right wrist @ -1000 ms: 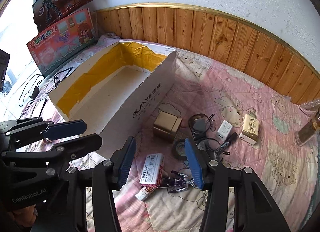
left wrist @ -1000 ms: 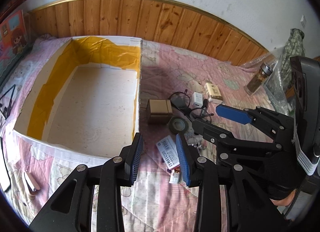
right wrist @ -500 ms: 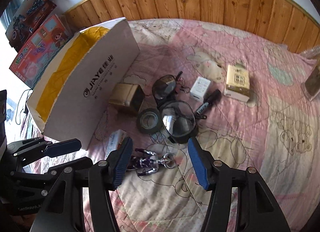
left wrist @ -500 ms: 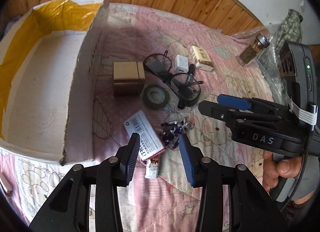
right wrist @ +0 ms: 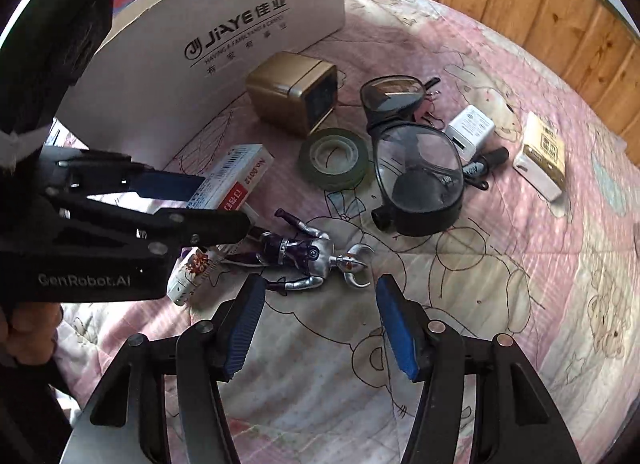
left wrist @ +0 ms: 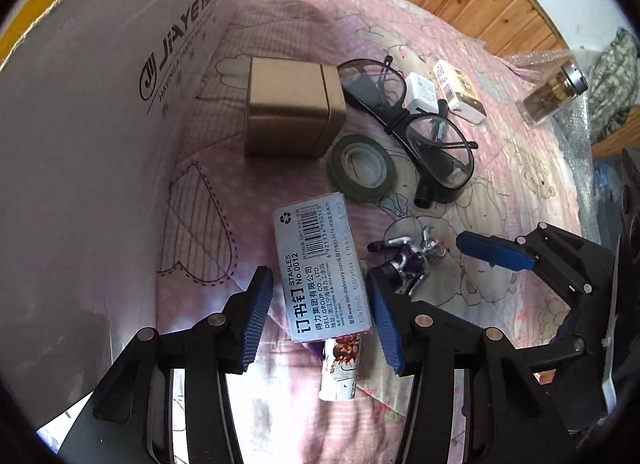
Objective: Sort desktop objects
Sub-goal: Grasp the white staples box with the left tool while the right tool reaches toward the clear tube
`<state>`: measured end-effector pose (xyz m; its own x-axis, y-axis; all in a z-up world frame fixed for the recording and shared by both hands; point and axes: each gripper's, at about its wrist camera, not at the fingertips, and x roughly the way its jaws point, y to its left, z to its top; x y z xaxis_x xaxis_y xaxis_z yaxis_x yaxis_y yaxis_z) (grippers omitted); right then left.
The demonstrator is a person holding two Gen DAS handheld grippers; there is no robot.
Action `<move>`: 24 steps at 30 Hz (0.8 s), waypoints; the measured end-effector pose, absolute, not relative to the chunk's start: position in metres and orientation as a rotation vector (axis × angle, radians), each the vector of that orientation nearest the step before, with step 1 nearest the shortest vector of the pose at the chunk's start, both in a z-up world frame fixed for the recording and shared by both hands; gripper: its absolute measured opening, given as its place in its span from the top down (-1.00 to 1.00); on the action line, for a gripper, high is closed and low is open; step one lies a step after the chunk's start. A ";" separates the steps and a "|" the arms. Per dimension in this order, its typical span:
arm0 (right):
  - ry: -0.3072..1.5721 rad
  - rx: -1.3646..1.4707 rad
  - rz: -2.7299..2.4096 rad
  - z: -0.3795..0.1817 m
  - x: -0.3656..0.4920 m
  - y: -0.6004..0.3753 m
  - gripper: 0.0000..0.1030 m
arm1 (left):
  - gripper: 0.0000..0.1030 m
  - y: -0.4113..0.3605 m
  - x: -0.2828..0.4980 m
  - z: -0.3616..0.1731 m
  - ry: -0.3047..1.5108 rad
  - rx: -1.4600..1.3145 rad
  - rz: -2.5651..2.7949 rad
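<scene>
Left tool (left wrist: 318, 314): jaws opening, straddling the staples box (left wrist: 320, 268) without pad contact, cardboard box wall (left wrist: 80, 143) close alongside. Right tool (right wrist: 318, 324): jaws opening, empty, just short of the toy figure (right wrist: 304, 256); open quilt (right wrist: 500, 324) rightward. Only the left view shows the glass jar (left wrist: 554, 93).

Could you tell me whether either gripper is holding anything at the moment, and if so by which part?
Nothing is held. The left gripper, opening, straddles the staples box; the right gripper, opening, hangs over the toy figure.
</scene>
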<state>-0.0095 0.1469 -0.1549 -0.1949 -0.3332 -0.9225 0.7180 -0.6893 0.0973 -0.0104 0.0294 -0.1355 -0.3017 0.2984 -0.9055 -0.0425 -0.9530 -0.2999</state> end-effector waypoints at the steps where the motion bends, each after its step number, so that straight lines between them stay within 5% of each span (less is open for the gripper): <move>1: 0.498 1.347 -1.956 -0.154 -0.007 0.143 -0.17 | 0.02 0.026 -0.010 -0.135 -0.330 -1.702 2.358; 6: 0.519 1.301 -1.966 -0.155 -0.008 0.133 -0.17 | 0.15 0.013 -0.016 -0.133 -0.354 -1.672 2.380; 7: 0.503 1.327 -1.936 -0.158 -0.011 0.134 -0.05 | 0.22 0.009 -0.016 -0.132 -0.364 -1.665 2.385; 8: 0.486 1.357 -1.906 -0.160 -0.012 0.134 0.29 | 0.23 0.006 -0.017 -0.130 -0.376 -1.661 2.387; 11: 0.472 1.422 -1.874 -0.158 -0.014 0.136 0.43 | 0.23 -0.003 -0.020 -0.127 -0.441 -1.653 2.384; 15: 0.342 1.448 -1.840 -0.140 -0.015 0.138 0.38 | 0.23 -0.006 -0.023 -0.128 -0.419 -1.679 2.410; 17: 0.246 1.483 -1.823 -0.136 -0.017 0.135 0.13 | 0.23 -0.008 -0.023 -0.129 -0.399 -1.705 2.423; 24: -0.051 1.565 -1.905 -0.134 -0.029 0.120 -0.18 | 0.24 -0.019 -0.025 -0.132 -0.414 -1.723 2.490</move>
<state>-0.0290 0.1202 -0.1343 -0.0635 -0.5063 -0.8600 0.4598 -0.7797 0.4250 -0.0246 -0.0189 -0.1319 -0.3616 0.2220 -0.9055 0.0829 -0.9598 -0.2683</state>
